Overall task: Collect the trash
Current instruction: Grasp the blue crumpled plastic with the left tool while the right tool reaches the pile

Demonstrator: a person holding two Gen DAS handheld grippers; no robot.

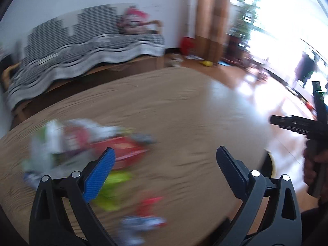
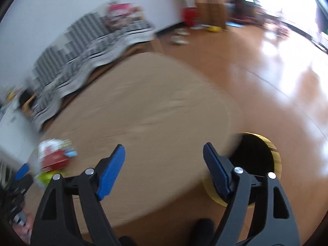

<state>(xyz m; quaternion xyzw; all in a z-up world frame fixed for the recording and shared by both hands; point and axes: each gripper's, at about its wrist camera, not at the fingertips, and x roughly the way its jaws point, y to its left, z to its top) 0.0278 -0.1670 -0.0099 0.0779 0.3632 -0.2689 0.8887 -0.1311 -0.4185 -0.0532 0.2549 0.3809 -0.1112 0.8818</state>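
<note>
On my left wrist view, the left gripper has its fingers spread wide with nothing between them, hanging over the wooden table. The trash lies in a blurred heap on the table's left part, just past the blue left finger: a red packet, white wrappers, something lime green, and a few more bits nearer the camera. At the right edge I see the right gripper held in a hand, out beyond the table's rim. A sofa under a checked cover stands behind the table. On my right wrist view, the right gripper is also open and empty, over the table's near edge. The trash sits far left on the table, well apart from these fingers. A bin with a yellow rim and dark inside stands on the floor, just beside the table and partly behind the right finger.
</note>
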